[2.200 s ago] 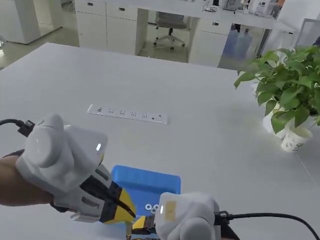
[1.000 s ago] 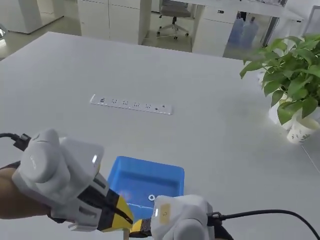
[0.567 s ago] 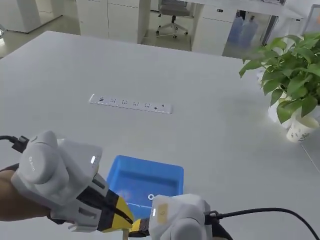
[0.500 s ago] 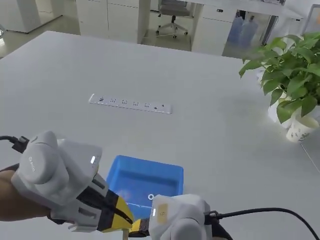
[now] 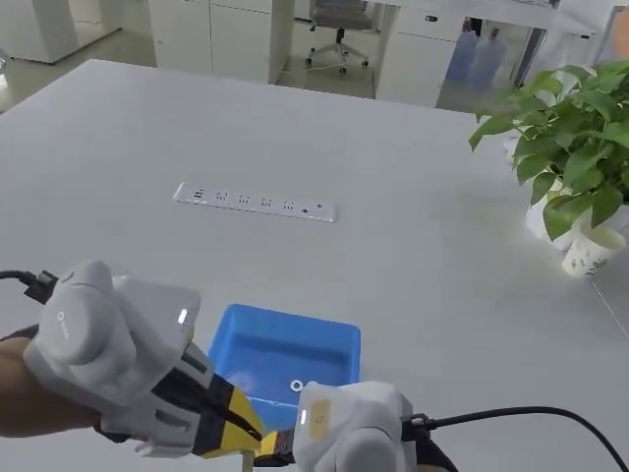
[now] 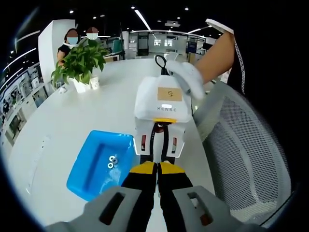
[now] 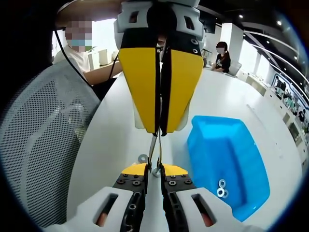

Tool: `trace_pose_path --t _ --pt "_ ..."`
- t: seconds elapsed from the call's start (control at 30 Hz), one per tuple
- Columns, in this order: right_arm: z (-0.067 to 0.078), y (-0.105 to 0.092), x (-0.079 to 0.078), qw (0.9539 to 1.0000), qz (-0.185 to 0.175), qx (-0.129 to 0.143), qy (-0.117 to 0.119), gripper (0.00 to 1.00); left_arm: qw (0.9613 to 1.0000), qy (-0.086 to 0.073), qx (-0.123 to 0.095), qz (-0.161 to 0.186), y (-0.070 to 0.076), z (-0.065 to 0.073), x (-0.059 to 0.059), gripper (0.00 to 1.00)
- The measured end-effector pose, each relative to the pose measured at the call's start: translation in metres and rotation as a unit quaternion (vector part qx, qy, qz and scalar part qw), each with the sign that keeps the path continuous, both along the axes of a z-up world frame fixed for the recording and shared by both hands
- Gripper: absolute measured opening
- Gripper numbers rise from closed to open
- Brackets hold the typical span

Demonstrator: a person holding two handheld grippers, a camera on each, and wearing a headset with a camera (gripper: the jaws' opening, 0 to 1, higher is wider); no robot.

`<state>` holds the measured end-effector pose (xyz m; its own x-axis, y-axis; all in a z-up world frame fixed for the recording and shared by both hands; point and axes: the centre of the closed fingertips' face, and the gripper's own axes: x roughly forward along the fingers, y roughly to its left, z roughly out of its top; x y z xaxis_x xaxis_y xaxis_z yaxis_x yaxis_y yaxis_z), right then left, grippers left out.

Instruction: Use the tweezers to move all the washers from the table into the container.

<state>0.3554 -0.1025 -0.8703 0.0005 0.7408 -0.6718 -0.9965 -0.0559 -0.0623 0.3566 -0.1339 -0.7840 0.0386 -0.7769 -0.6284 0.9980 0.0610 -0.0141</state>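
Left gripper [image 7: 161, 131] fingers are clamped on the tweezers [image 7: 155, 147]; right gripper [image 7: 154, 170] fingers are narrow, pinching the tips. One washer [image 7: 143, 158] lies on the tabletop [image 7: 111, 145] just beside them. Further washers [image 7: 221, 188] rest in the blue container [image 7: 227, 145].

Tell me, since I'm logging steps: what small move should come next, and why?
Probably pinch the tweezers shut on the washer at their tips: it lies on the table, beside the tray, which holds two washers.

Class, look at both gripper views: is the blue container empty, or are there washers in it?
Not empty. The container has a few washers lying on its floor; both gripper views show them.
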Motion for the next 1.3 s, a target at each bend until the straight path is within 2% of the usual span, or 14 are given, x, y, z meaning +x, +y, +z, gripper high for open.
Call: trace_pose_path --t 0.67,1.3 --pt "-0.0004 0.0004 0.0007 1.0000 0.000 -0.002 0.003 0.09 0.9999 0.009 -0.003 0.006 0.0003 -0.0002 0.0027 0.04" --pt "-0.0010 0.0005 -0.0008 0.9999 -0.003 -0.007 0.010 0.09 0.9999 0.011 0.002 0.008 0.0017 -0.0004 0.0008 0.04"
